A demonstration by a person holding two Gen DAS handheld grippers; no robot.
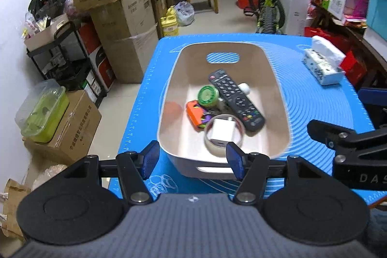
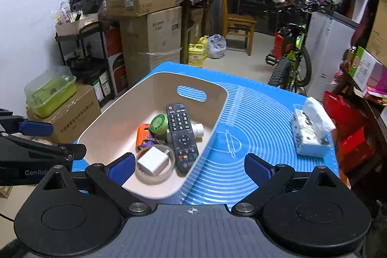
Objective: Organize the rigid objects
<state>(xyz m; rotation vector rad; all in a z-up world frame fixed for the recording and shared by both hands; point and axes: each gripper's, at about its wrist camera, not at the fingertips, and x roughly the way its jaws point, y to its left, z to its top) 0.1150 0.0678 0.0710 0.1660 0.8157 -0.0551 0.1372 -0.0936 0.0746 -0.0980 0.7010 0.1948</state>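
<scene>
Blue mat (image 1: 302, 98) with white rings covers table, flat and smooth. Beige plastic bin (image 1: 169, 98), rounded corners, handle holes, sits on mat. Inside bin: long black remote (image 1: 235, 98), clear tape ring (image 1: 223, 144) around white square charger (image 1: 221, 132), orange thing (image 1: 193, 113), round green lid (image 1: 207, 94). Tissue pack (image 1: 323, 64) well apart. Left claw (image 1: 192, 157) half open, empty. Right claw (image 2: 189, 166) wide open, empty.

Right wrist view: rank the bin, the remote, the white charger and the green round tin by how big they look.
1. Bin, by far the largest.
2. Remote.
3. White charger.
4. Green round tin.
Charger and tin look close in size; the charger lies nearer the camera, so that order is unsure.
</scene>
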